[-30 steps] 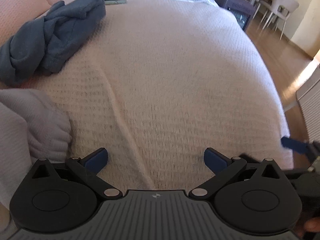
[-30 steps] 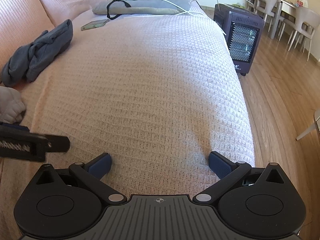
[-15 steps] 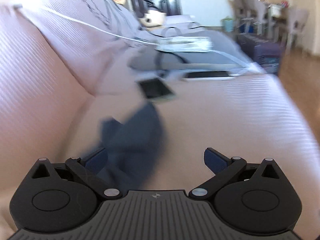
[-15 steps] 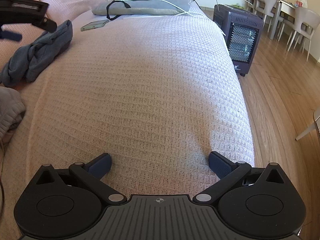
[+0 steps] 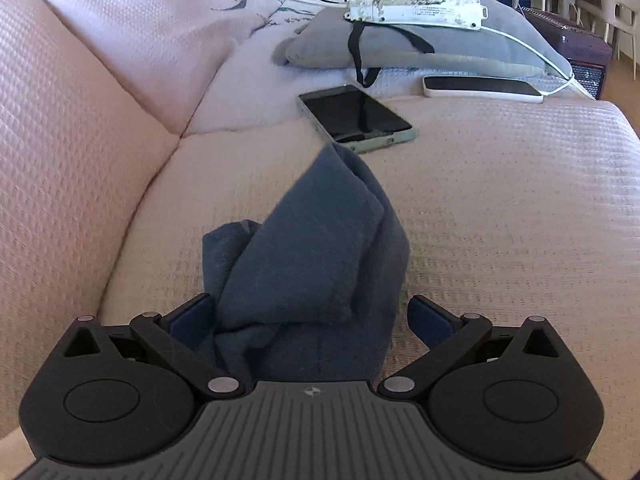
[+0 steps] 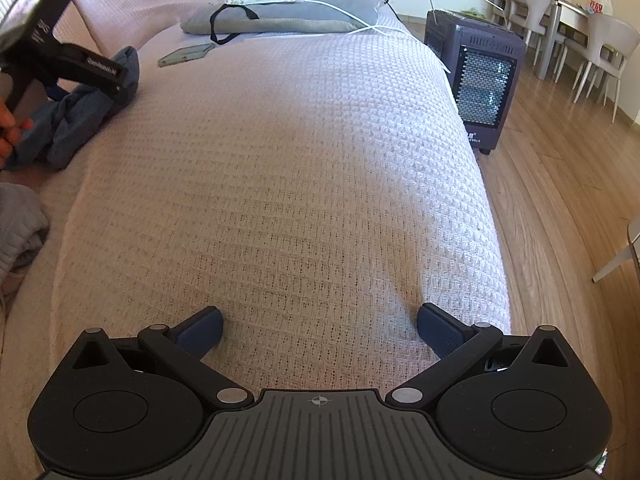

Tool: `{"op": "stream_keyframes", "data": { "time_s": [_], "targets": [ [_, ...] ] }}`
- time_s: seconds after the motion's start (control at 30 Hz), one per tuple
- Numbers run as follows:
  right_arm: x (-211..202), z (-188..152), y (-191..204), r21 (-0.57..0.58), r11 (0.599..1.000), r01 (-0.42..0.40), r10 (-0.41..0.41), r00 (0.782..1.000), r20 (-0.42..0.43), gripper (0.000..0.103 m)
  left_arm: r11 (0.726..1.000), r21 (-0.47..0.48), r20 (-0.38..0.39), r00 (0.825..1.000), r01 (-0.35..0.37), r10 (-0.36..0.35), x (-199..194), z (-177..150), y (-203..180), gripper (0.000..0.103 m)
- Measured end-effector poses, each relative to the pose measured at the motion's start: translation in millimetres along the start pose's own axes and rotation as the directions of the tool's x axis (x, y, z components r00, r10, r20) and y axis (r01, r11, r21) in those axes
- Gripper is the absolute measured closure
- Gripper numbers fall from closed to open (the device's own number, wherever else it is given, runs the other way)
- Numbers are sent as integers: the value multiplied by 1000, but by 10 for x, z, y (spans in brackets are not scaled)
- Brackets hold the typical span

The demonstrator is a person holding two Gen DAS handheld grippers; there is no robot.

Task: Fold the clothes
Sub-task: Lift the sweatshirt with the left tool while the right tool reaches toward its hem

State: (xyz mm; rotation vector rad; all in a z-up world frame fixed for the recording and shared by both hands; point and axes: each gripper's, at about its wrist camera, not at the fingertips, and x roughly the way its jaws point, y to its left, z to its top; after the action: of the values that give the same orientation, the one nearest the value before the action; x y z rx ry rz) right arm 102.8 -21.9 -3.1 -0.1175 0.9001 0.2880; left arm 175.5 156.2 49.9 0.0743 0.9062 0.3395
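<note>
A: Item one, task garment?
B: Dark blue garment [image 5: 320,248], bunched, on the sofa seat near the backrest; it lies between the spread fingers of the left claw [image 5: 310,316], which is released, not gripping.
A: Right claw?
B: Right claw [image 6: 318,326], released, nothing between its fingers, over bare sofa cover [image 6: 288,168].
A: Other clothing?
B: Grey garment [image 6: 18,224], left edge of the right view.
A: Writing?
B: Print on the left gripper's side, unreadable; red characters on a white bag [image 6: 599,2], too small.
A: Surroundings?
B: Pale pink waffle-weave cover; phone [image 5: 356,117] just beyond the garment; grey cushion [image 5: 420,46] bearing a white power strip [image 5: 414,5]; dark heater [image 6: 474,80]; wood floor [image 6: 560,200]; dining chairs [image 6: 612,40].
</note>
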Motion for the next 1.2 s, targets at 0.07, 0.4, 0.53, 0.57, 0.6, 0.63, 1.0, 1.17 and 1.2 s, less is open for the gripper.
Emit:
{"op": "stream_keyframes", "data": {
  "time_s": [0.07, 0.4, 0.53, 0.57, 0.6, 0.63, 1.0, 1.17, 1.2],
  "targets": [
    [4, -3, 10, 1, 1000, 1, -1, 1000, 0, 0, 1000, -11, 13, 1000, -4, 4, -13, -36, 20, 10],
    [-12, -4, -2, 2, 1000, 1, -1, 1000, 2, 0, 985, -119, 56, 991, 125, -119, -492, -1, 160, 66],
    [-45, 15, -6, 6, 1000, 1, -1, 1000, 4, 0, 949, -75, 81, 950, 307, -301, -957, 38, -12, 67],
    [-78, 28, -9, -2, 1000, 7, -7, 1000, 10, 0, 931, -62, 80, 932, 359, -353, -1097, 45, -81, 67],
    [-118, 41, -12, -12, 1000, 15, -15, 1000, 21, 0, 913, -49, 78, 913, 404, -400, -1216, 48, -151, 67],
    [-188, 56, -16, -18, 999, 29, -28, 999, 41, 0, 891, -35, 75, 890, 452, -449, -1339, 49, -226, 67],
    [-1207, 31, -48, -7, 961, -275, 271, 943, 194, 0, 784, 100, 0, 788, 613, -616, -1708, -206, -811, 55],
    [-1108, -31, -15, 1, 964, -267, 266, 957, 117, 1, 796, 155, -9, 807, 585, -591, -1651, -322, -966, 38],
    [-1083, -35, -15, 3, 963, -271, 269, 957, 106, 3, 805, 164, -3, 816, 570, -577, -1643, -334, -966, 33]
  ]
}}
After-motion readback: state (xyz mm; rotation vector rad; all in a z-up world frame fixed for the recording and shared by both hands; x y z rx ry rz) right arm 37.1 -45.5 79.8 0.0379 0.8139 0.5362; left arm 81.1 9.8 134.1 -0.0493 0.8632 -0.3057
